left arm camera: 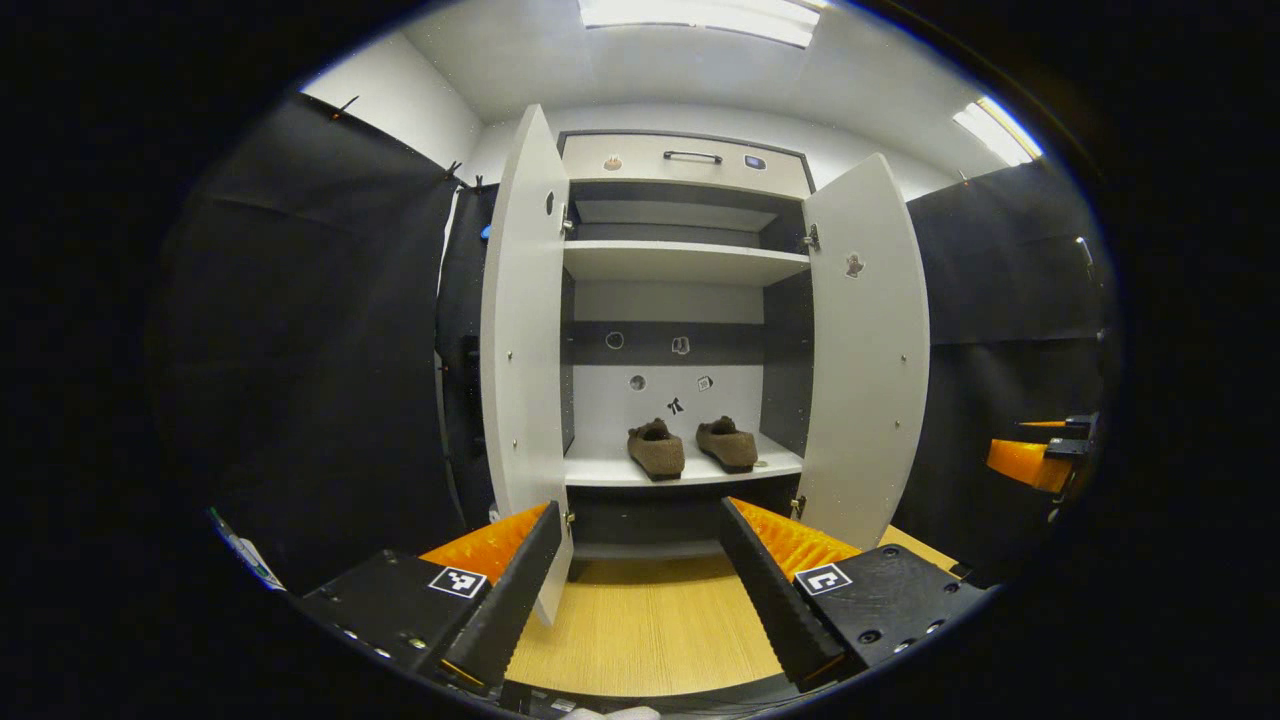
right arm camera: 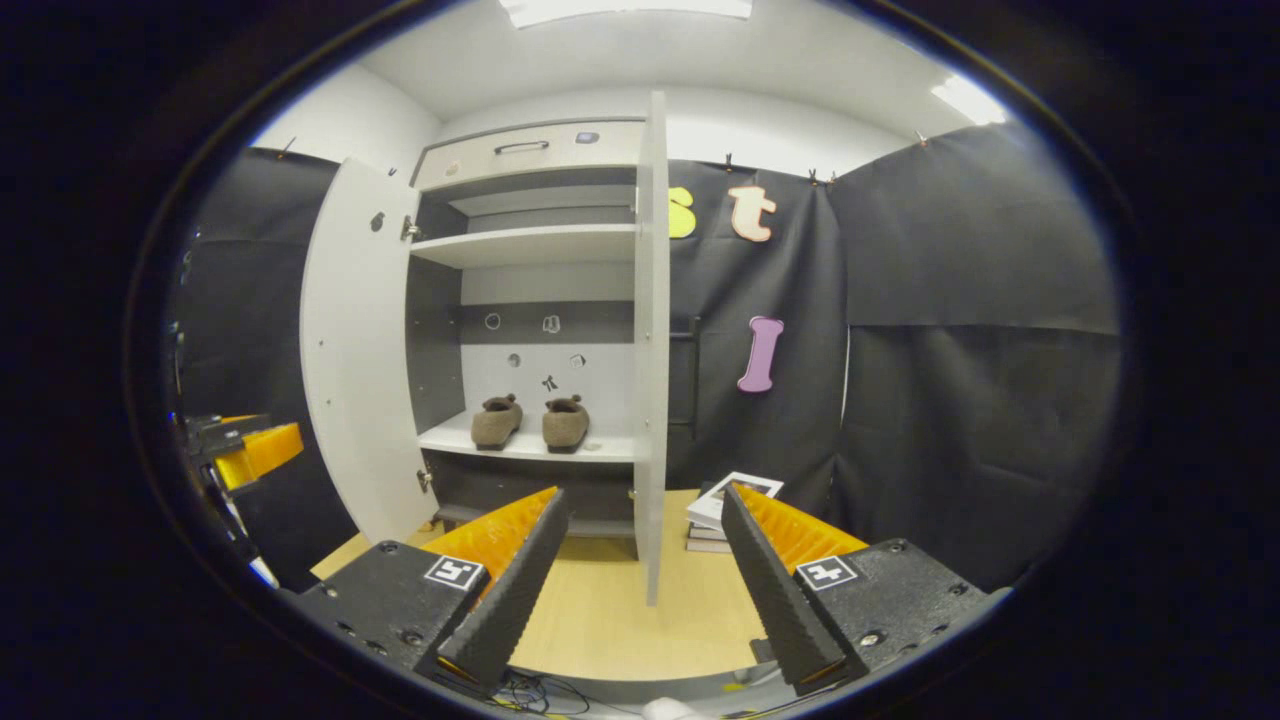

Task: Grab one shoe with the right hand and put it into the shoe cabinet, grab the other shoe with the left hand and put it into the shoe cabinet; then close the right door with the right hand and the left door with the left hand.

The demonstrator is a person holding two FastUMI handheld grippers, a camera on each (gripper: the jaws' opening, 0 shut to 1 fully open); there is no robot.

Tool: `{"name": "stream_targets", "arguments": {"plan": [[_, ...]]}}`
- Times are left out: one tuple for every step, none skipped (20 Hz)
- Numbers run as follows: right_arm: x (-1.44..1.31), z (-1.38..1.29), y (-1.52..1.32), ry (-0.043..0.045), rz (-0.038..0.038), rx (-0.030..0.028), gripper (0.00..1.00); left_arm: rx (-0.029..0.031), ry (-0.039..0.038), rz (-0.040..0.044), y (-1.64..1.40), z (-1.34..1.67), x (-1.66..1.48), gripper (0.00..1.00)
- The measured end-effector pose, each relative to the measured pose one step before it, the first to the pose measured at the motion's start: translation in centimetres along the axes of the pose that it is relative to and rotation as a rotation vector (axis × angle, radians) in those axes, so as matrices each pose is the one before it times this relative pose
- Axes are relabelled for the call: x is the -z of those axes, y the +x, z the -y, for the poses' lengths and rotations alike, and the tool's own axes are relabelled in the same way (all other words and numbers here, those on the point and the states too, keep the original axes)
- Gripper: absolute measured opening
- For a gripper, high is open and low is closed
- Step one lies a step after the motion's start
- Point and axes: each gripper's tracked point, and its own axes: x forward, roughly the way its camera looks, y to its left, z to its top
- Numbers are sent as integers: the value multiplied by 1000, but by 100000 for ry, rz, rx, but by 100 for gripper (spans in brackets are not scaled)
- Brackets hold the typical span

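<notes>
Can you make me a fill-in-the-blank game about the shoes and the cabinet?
1. Both brown shoes sit side by side on the cabinet's ____ shelf.
2. The left door and the right door of the shoe cabinet are both ____.
3. The left gripper and the right gripper are open and holding ____.
4. On the floor beside the cabinet lies a small stack of ____.

Missing words: bottom; open; nothing; books

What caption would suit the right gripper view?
Open claw faces the right door's edge; both shoes sit on the cabinet shelf.
</notes>
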Motion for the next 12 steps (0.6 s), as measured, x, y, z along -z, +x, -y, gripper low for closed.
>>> {"name": "stream_targets", "arguments": {"plan": [[-54,-6,267,-138,-103,23,99,-354,410,-352,-478,89,483,95],[-254,84,297,-129,127,105,99,432,-136,-1020,-385,244,268,96],[-142,274,509,-54,108,189,99,550,-710,-992,-148,146,270,96],[-177,317,459,360,-73,324,99,304,-1246,-760,-208,177,297,96],[-129,451,674,523,-276,370,99,-188,-1236,-623,-22,-121,83,96],[-98,809,660,395,-643,964,99,-324,-664,-92,-29,-92,67,96],[-268,884,805,498,124,1252,99,-910,-305,126,-82,-237,45,96],[-410,1012,848,595,36,1548,99,-521,-21,262,60,-170,-21,96],[-347,1002,866,730,143,1535,99,-407,148,-396,-149,7,191,96],[-452,894,899,516,415,1157,99,-442,308,-333,120,-97,147,96],[-590,778,1048,400,524,1131,99,-655,657,-18,-158,-66,29,96],[-523,818,1064,-295,336,907,99,-981,706,-22,-39,-175,34,96]]}}
